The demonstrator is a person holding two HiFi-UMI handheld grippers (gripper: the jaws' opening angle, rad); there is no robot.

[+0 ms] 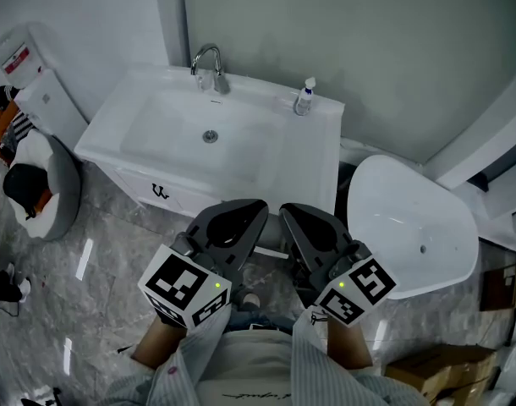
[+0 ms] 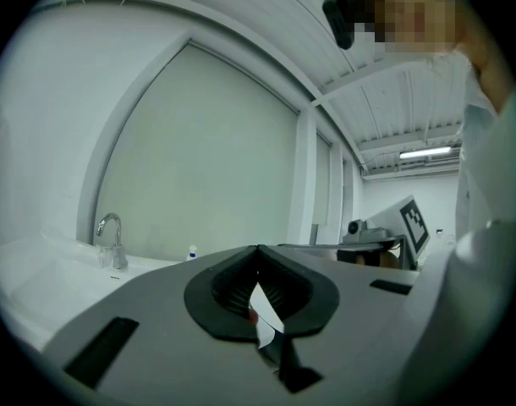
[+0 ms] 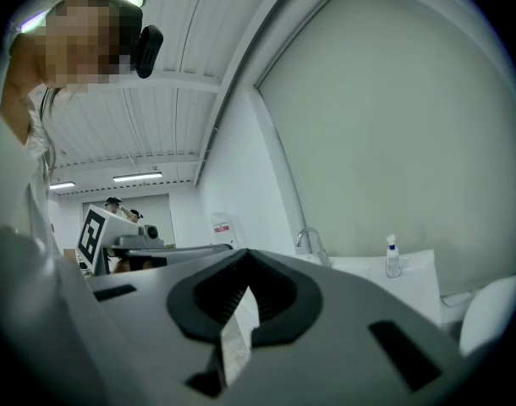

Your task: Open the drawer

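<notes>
Plainly shut white drawer (image 1: 178, 200), dark handle (image 1: 160, 192)

The room is a bathroom with a grey marble floor (image 1: 97, 286) that shines in some places. A white counter (image 1: 313, 155) stands against a pale grey-green wall (image 1: 351, 41). A sink (image 1: 178, 112) is set into the counter. A chrome faucet (image 1: 209, 64) stands at the back edge of the counter, and a small bottle (image 1: 304, 98) stands at its back right corner. A white toilet (image 1: 410, 218) is just beside the counter's right edge. A cardboard box (image 1: 431, 370) lies on the floor near the toilet. The ceiling (image 3: 156, 117) is made of white slats and carries lit tube lights (image 3: 138, 177).
</notes>
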